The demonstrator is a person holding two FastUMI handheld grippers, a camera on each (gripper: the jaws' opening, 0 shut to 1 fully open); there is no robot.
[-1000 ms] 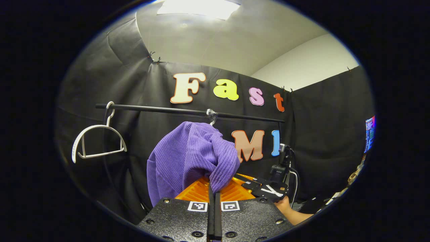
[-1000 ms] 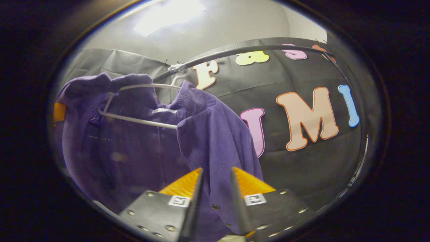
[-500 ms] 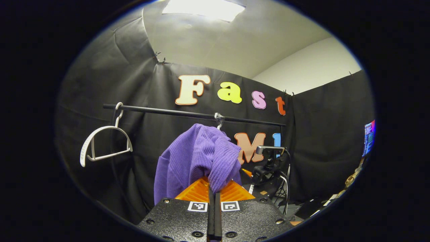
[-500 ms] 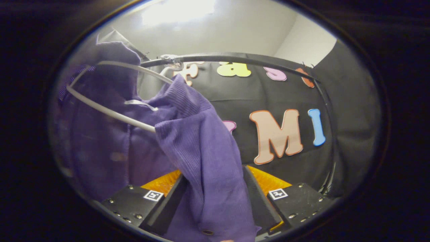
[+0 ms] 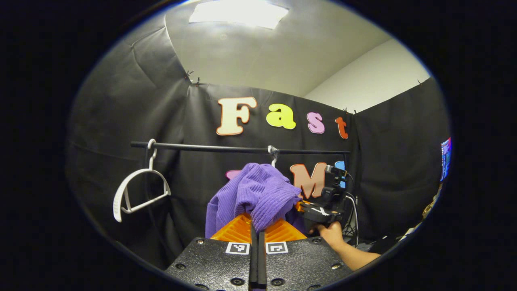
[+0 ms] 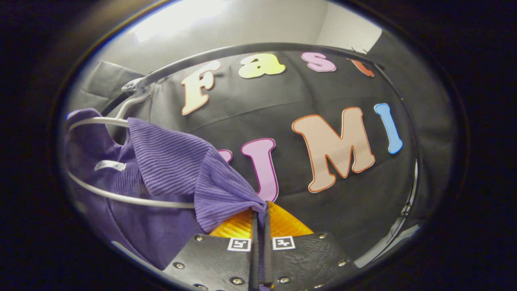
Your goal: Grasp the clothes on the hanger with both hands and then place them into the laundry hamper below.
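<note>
Purple ribbed garment (image 5: 258,194): fabric pinched in fully closed left tool (image 5: 257,226); another fold clamped in closed right tool (image 6: 259,220). Draped over white hanger (image 6: 121,196) on black rail (image 5: 226,148). Second, bare white hanger (image 5: 135,192) hangs farther left. Hand (image 5: 330,232) grips right tool just beside garment.

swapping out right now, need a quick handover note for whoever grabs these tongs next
Left tongs: shut on the purple garment, pinching a bunched fold.
Right tongs: shut on the garment's other edge.
The garment is partly draped over the white hanger, which hooks on the black rail. An empty white hanger hangs further along the rail.
Done: both grasps made.
Left: pull the garment free of the hanger, then lower it into the hamper and release.
</note>
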